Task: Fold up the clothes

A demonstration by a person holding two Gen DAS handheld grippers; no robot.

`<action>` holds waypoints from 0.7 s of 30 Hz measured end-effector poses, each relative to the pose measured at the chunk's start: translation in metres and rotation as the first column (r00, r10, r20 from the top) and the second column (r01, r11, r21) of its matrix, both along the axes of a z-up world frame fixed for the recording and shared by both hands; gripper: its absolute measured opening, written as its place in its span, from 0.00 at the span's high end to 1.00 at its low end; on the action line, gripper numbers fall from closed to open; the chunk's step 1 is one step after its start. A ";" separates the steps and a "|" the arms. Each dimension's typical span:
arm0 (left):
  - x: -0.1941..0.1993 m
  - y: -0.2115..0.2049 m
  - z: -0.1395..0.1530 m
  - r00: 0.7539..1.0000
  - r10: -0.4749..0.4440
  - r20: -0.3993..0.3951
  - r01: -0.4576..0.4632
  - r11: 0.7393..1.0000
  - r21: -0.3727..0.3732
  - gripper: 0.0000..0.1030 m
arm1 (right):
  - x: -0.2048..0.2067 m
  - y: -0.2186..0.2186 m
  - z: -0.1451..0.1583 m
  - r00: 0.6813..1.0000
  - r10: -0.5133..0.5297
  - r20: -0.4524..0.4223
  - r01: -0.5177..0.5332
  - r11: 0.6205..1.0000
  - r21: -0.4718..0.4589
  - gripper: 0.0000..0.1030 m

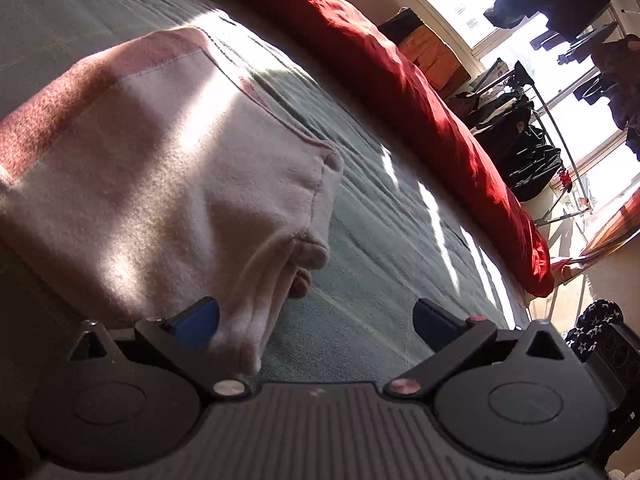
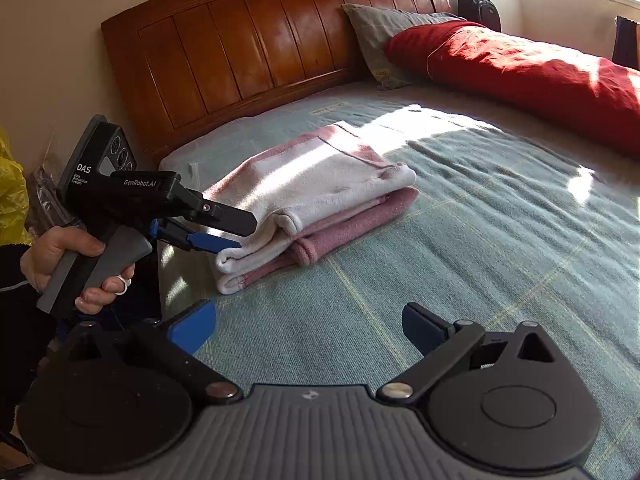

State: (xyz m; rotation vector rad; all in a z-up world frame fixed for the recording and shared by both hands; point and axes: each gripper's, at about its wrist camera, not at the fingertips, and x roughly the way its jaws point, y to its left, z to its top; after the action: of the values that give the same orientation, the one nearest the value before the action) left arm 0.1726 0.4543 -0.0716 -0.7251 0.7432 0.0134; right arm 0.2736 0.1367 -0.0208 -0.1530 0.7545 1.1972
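Bed (image 2: 500,240): folded garment (image 2: 320,192), red duvet (image 2: 520,68), pillow (image 2: 380,28).

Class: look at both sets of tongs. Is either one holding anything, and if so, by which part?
Nothing is held. Left tongs and right tongs both stand open; the folded garment lies free on the bed.

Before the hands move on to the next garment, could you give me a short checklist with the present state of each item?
1. Right gripper open and empty: ok.
2. Left gripper open, nothing clamped: ok, though the garment's corner lies between its fingers.
3. Pink and white garment folded into a compact stack: ok.
4. Stack resting flat on the green bedspread: ok.
5. Underside layers even: cannot tell.
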 end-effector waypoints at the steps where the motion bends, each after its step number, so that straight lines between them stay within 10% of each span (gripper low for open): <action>1: 0.002 0.001 0.011 1.000 0.005 0.007 -0.005 0.998 0.059 0.01 | 0.000 -0.006 0.001 1.000 -0.013 -0.008 0.013 1.000 0.008 0.00; 6: 0.040 0.025 0.048 0.999 0.043 0.023 -0.048 0.947 0.317 0.01 | 0.008 -0.017 -0.004 0.995 -0.060 -0.082 0.064 0.997 0.049 0.00; 12: 0.107 0.089 0.010 0.981 0.177 -0.080 -0.150 0.952 0.266 0.01 | 0.015 -0.016 -0.016 0.987 -0.078 -0.141 0.087 0.995 0.057 0.00; 21: 0.102 0.090 -0.001 0.978 0.205 -0.043 -0.185 0.942 0.281 0.00 | 0.024 -0.028 -0.023 0.977 -0.105 -0.183 0.119 0.991 0.068 0.00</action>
State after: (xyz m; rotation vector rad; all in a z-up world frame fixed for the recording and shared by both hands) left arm 0.2748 0.5442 -0.0728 -0.5299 0.7177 0.3201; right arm 0.2971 0.1083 -0.0439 0.0634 0.8604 1.1411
